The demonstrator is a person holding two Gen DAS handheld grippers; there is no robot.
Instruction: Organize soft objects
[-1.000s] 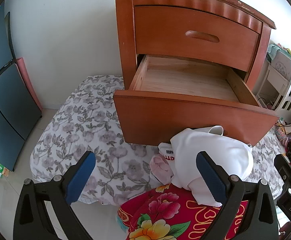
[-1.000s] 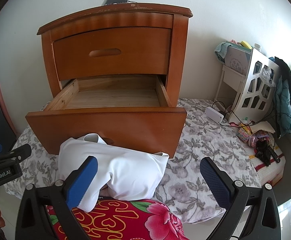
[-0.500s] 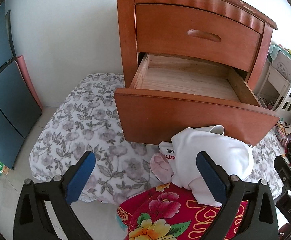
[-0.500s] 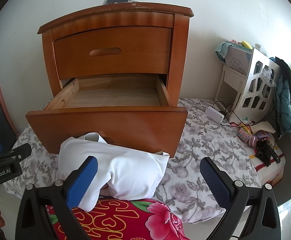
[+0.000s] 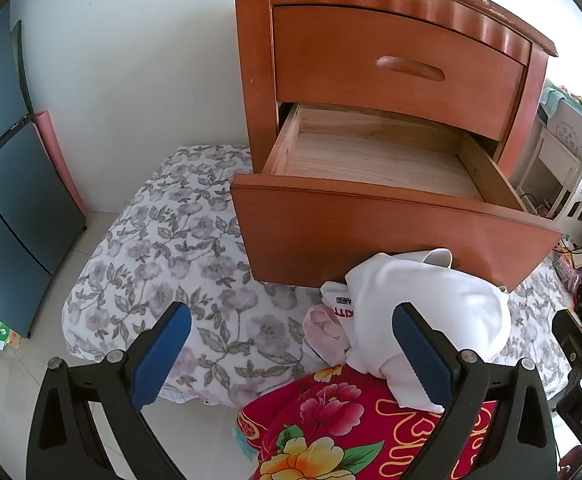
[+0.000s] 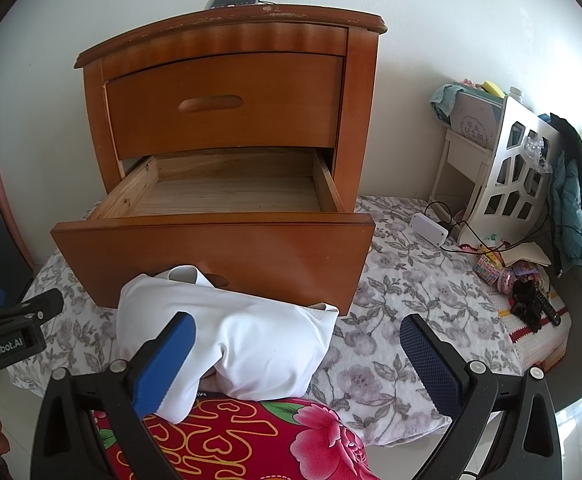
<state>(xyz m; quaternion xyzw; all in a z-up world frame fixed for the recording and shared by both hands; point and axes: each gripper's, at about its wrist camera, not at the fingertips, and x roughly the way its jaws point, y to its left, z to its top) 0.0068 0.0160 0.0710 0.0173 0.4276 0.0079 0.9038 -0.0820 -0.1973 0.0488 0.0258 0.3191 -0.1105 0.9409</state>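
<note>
Floral bedding (image 6: 391, 292) is stretching ahead; I'm holding both tongs, left tongs (image 5: 291, 356) and right tongs (image 6: 297, 356), spread wide, white garment (image 6: 251, 344) sitting between them, nightstand drawer (image 6: 227, 188) gaping beyond.

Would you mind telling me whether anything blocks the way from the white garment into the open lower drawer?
Only the drawer's own front panel: the white garment lies against it, below its top edge. The open lower drawer looks empty.
</note>
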